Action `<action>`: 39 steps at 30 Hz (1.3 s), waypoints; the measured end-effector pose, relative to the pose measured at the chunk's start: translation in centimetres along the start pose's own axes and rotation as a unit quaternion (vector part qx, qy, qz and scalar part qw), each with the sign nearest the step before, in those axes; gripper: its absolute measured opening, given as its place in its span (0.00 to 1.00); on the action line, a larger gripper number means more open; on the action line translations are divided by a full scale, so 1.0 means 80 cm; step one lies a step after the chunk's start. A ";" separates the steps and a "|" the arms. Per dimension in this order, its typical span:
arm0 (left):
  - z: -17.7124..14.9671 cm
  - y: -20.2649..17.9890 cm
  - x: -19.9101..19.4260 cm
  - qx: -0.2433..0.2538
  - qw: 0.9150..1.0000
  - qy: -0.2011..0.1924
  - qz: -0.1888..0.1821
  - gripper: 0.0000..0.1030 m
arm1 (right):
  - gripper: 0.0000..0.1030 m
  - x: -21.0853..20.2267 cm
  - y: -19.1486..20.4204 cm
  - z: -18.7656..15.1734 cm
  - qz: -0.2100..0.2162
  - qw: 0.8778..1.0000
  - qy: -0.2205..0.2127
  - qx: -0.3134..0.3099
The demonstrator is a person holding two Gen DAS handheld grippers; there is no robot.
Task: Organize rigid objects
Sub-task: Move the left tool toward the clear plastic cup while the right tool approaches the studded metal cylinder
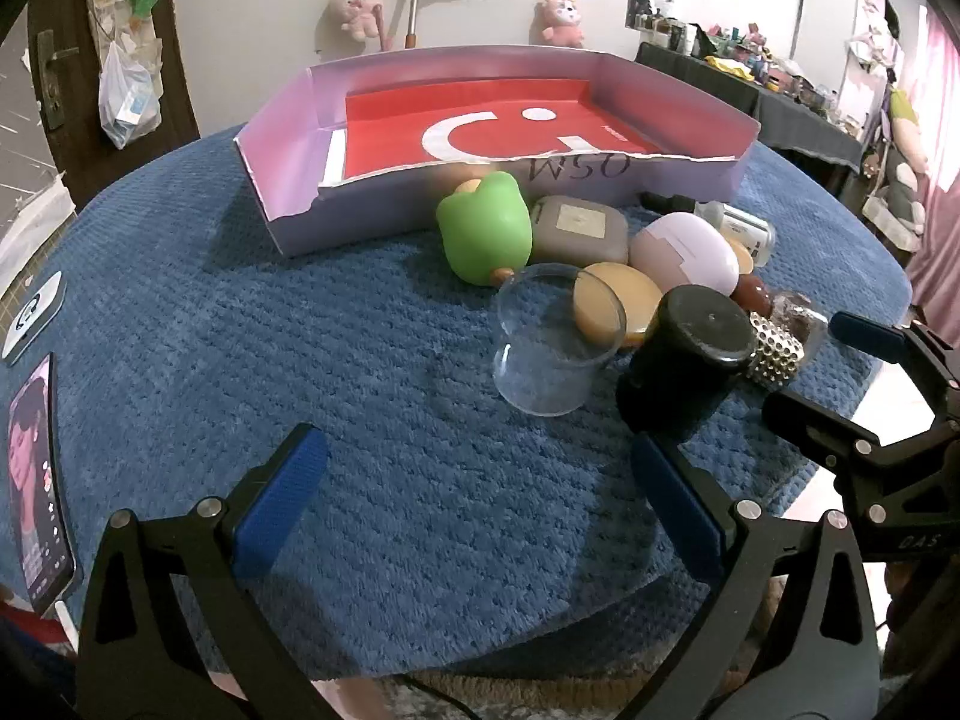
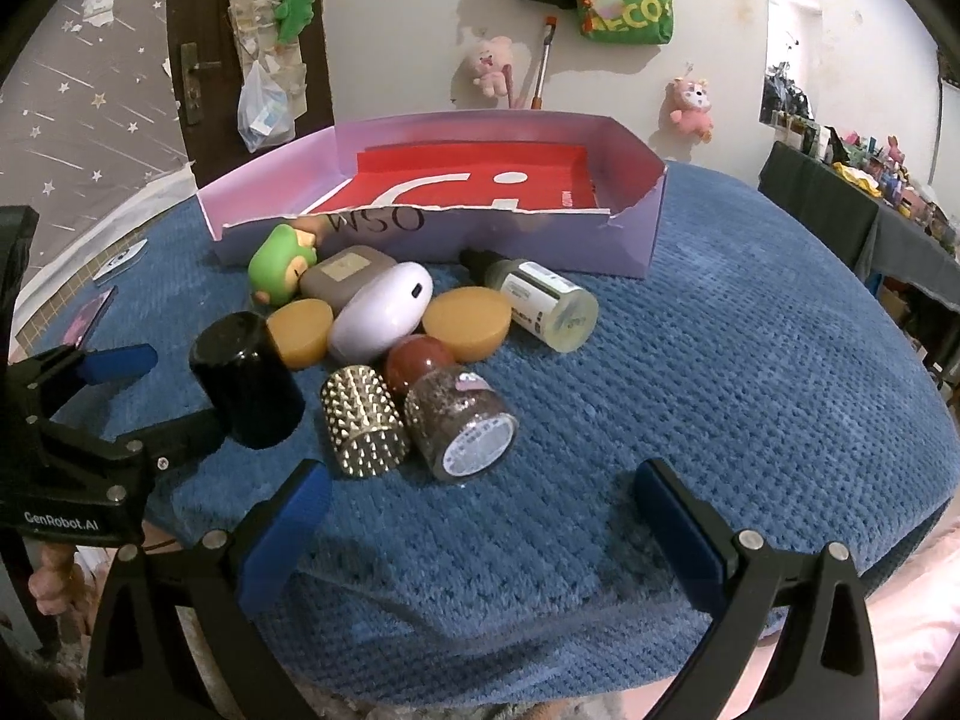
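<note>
A lilac box (image 1: pixel 360 204) with a red sheet inside stands at the back of the blue mat; it also shows in the right wrist view (image 2: pixel 540 240). In front of it lies a cluster: green frog toy (image 1: pixel 485 228), grey case (image 1: pixel 579 228), white egg-shaped case (image 1: pixel 684 252), orange discs (image 1: pixel 618 300), clear cup (image 1: pixel 549 342), black cylinder (image 1: pixel 690 354), studded cylinder (image 2: pixel 363 423), glitter jar (image 2: pixel 462 423), dropper bottle (image 2: pixel 540 297). My left gripper (image 1: pixel 480 492) is open and empty in front of the cup. My right gripper (image 2: pixel 480 534) is open and empty in front of the glitter jar.
A phone (image 1: pixel 36 480) and a white card (image 1: pixel 33 315) lie at the mat's left edge. The mat's front edge is just below both grippers. A cluttered dark table (image 2: pixel 870 210) stands at the far right.
</note>
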State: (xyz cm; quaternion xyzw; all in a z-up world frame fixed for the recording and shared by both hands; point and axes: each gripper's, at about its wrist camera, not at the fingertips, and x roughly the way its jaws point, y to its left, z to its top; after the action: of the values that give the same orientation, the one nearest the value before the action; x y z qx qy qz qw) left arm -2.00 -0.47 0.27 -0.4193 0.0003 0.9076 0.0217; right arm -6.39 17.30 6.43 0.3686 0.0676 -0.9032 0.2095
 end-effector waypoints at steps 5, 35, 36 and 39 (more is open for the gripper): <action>0.001 0.001 0.000 0.001 1.000 -0.001 0.000 1.00 | 1.00 0.001 0.001 0.001 0.002 1.000 0.000 0.002; 0.003 0.000 0.000 0.000 1.000 -0.008 0.001 0.95 | 0.71 -0.022 0.017 -0.012 0.040 0.999 0.000 -0.005; 0.003 0.000 0.001 0.000 1.000 -0.008 0.001 0.94 | 0.70 -0.023 0.019 -0.012 0.042 0.999 0.002 -0.008; 0.004 0.001 0.001 0.000 1.000 -0.009 0.001 0.89 | 0.64 -0.025 0.025 -0.015 0.047 0.999 0.002 -0.017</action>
State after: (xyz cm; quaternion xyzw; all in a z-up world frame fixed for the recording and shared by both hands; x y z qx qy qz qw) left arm -2.32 -0.54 0.42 -0.4114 0.0006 0.9112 0.0210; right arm -3.50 16.51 7.07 0.3694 0.0655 -0.8904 0.2578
